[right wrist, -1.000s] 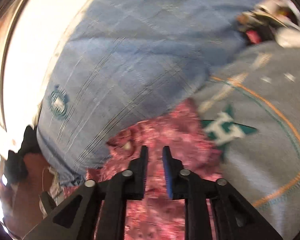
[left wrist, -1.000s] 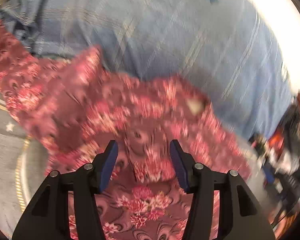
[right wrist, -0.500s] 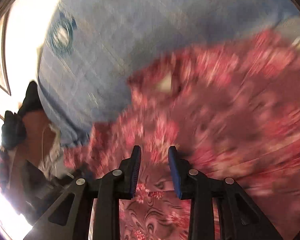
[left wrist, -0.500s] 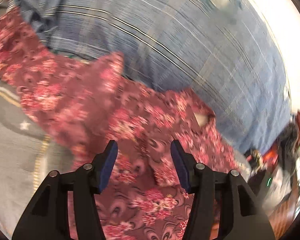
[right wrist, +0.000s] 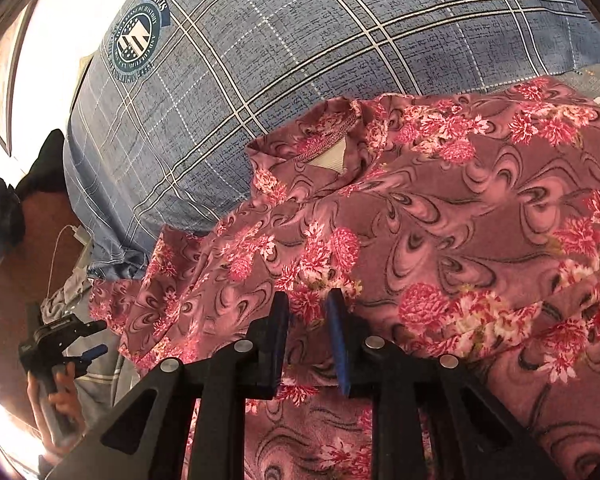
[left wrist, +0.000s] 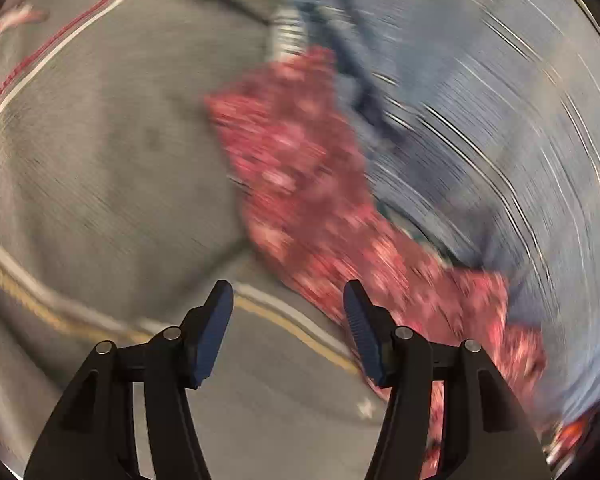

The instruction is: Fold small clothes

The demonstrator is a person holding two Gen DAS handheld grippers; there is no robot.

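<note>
A maroon garment with pink flowers [right wrist: 440,220] lies spread out, its neck and white label against a pillow. My right gripper [right wrist: 308,304] hovers low over its middle, jaws a narrow gap apart, cloth showing through the gap and no pinch visible. The left wrist view is badly blurred. There my left gripper [left wrist: 288,312] stands open over a grey blanket [left wrist: 100,160], nothing between its fingers, with the garment [left wrist: 300,184] up and to the right of it. In the right wrist view the left gripper [right wrist: 100,338] shows at the far left, in a person's hand [right wrist: 56,400].
A large blue checked pillow [right wrist: 260,60] with a round emblem lies behind the garment, and shows too in the left wrist view [left wrist: 480,140]. The blanket carries yellow and white stripes. A white charger cable [right wrist: 64,236] and dark items [right wrist: 4,216] lie at the left by the reddish floor.
My left gripper has swung off the garment to the grey blanket beside it. My right gripper came down closer over the garment's middle, then held still.
</note>
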